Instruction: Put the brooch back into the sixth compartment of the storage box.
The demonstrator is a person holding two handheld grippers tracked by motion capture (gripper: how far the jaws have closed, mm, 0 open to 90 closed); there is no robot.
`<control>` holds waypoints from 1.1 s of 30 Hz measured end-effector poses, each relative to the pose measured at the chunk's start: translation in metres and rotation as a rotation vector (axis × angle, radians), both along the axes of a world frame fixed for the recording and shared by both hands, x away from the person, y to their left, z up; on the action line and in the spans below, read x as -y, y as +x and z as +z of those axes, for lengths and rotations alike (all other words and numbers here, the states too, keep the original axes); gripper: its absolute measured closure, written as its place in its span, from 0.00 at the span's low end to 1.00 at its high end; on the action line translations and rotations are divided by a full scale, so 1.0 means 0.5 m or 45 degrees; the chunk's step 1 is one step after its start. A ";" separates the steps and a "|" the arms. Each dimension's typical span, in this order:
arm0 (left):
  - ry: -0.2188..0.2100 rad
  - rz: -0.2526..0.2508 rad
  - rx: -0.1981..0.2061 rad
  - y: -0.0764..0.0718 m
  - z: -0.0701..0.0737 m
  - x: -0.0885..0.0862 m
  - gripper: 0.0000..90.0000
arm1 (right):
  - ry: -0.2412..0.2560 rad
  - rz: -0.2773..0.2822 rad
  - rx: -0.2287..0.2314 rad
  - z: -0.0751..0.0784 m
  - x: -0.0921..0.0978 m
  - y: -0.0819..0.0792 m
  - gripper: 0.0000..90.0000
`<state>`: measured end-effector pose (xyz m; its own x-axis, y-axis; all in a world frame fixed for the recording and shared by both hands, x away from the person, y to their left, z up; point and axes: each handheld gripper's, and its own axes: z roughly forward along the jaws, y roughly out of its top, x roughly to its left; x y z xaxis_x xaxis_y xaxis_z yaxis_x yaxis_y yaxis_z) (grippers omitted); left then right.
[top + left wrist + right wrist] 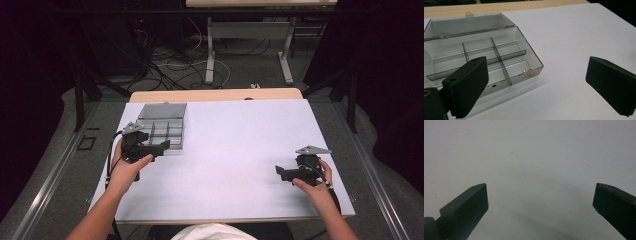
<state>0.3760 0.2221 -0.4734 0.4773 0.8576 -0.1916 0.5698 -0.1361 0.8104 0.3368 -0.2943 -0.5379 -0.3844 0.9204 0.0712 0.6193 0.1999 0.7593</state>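
Clear compartment box, lid open, near white tabletop far-left corner; tangled cables on floor beyond.

Dim, dark-cornered surroundings, bright white table, soft shadows, slightly blurry frames.

No readable txt, labels or nos. anywhere

Organiser box: clear smoke-grey plastic, glossy, smooth; lid and dividers same mat'l. Small copper-coloured metallic bit in near corner compartment, shiny. Surface: white sheet, matt, smooth, w/ pale wood edge at far side. Left gripper fingers: black, matt, finely ribbed inner pads. Right gripper fingers: black, matt. Top plates: grey, dull finish.
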 end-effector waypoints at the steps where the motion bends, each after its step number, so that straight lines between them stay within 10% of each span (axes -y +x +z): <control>1: -0.005 0.002 0.000 -0.004 0.001 -0.004 0.04 | 0.002 0.001 0.001 0.000 0.000 0.000 0.00; 33: 0.015 0.150 -0.019 -0.093 -0.077 -0.101 0.01 | 0.003 -0.001 0.005 0.001 0.002 -0.002 0.00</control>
<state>0.3296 0.2727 -0.5118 0.3706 0.9097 -0.1872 0.5943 -0.0774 0.8005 0.3359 -0.2952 -0.5376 -0.3841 0.9205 0.0721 0.6166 0.1976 0.7621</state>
